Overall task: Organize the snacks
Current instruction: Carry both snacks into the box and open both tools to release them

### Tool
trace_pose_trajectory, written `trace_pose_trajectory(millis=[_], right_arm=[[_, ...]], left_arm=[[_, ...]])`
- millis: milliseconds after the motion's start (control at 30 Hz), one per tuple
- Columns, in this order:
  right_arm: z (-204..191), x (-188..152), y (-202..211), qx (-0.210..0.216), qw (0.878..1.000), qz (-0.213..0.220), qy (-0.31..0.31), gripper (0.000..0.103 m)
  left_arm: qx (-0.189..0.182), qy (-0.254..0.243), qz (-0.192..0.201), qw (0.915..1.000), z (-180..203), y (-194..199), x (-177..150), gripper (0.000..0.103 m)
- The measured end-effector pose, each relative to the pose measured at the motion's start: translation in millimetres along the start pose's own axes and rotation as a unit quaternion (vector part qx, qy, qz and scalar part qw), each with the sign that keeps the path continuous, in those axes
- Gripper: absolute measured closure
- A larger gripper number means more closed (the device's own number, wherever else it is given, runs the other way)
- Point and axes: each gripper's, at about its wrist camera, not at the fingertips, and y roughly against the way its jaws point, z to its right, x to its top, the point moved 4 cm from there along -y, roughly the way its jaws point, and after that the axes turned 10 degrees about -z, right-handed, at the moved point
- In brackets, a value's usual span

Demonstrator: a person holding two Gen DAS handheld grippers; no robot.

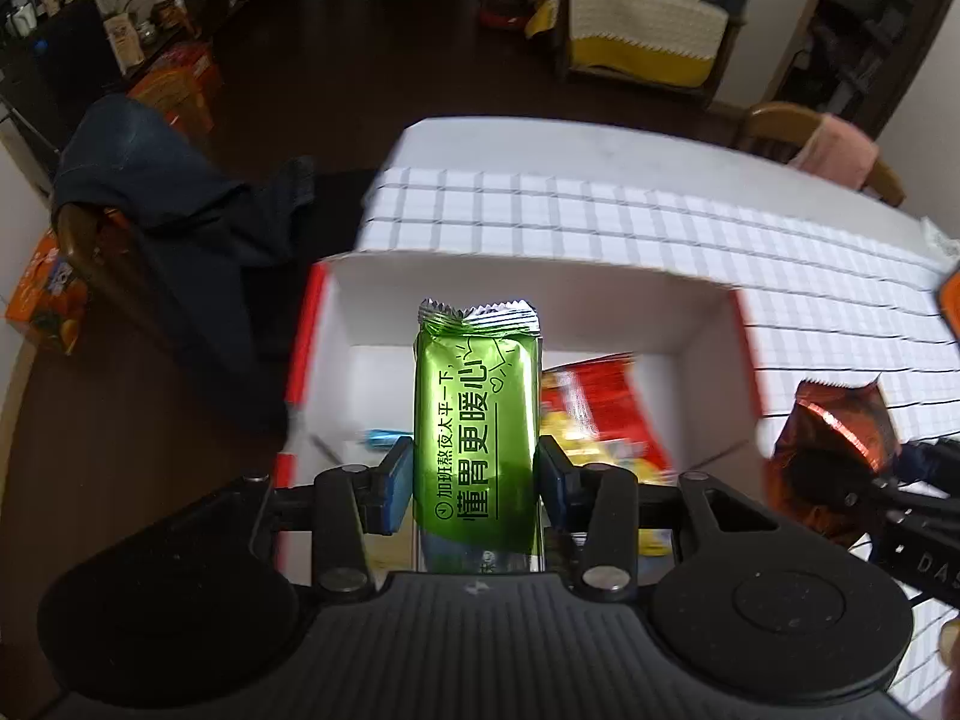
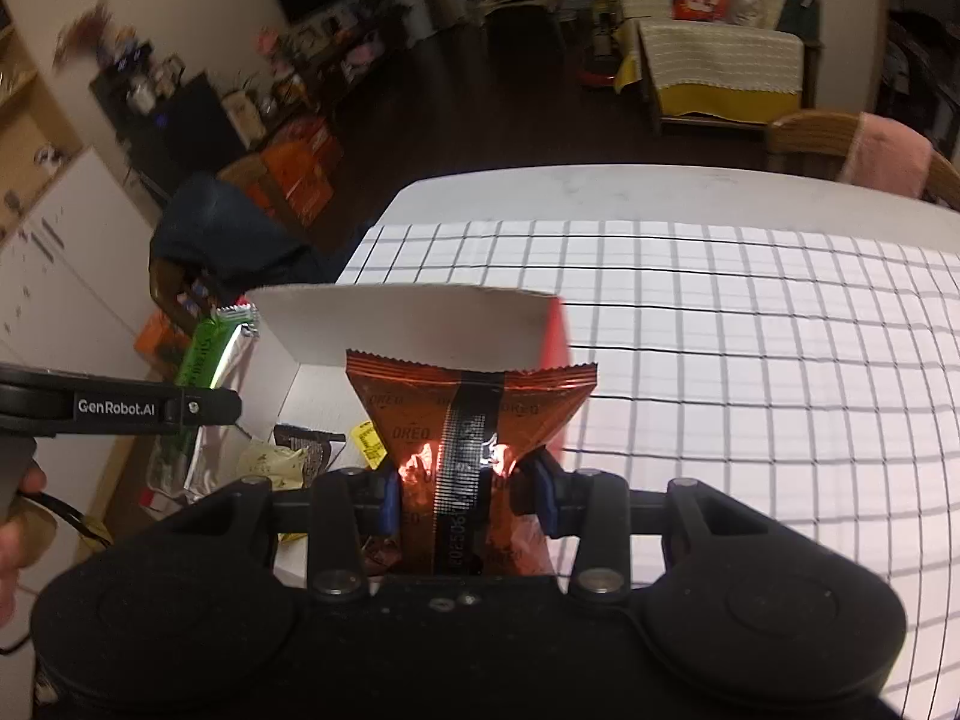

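My left gripper (image 1: 474,480) is shut on a green foil snack pack (image 1: 477,414), held upright over the open white box (image 1: 516,285) with red outer sides. Inside the box lie a red-and-yellow packet (image 1: 600,414) and a blue wrapper (image 1: 381,438). My right gripper (image 2: 465,489) is shut on an orange Oreo pack (image 2: 471,414), its blue pads (image 2: 389,501) pinching the pack's middle, at the box's right side. In the right wrist view the green pack (image 2: 213,348) and the left gripper show at left above the box (image 2: 408,324). The Oreo pack (image 1: 834,450) appears at right in the left wrist view.
The box stands at the left end of a white table with a checked cloth (image 2: 750,360). A wooden chair draped with dark clothing (image 1: 168,204) stands left of the table. Another chair with a pink cloth (image 2: 864,150) is at the far side. A hand (image 2: 18,528) holds the left gripper's handle.
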Motion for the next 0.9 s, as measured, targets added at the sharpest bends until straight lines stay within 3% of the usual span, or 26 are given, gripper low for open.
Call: trace_pose_trajectory(millis=[267,567,900], right_arm=[[-35,22,-48,-0.017,0.999,-0.03,0.034,0.063],[-34,38,-101,-0.028,0.997,-0.068,0.038,0.063],[-33,36,-117,-0.013,0.996,-0.089,0.029,0.062]], left_arm=[[0.017,-0.008,-0.026,0.9995,-20,-40,13,0.061],[0.021,-0.016,-0.046,0.9986,-18,-67,35,0.061],[0.013,-0.02,-0.08,0.9965,-12,-88,44,0.061]])
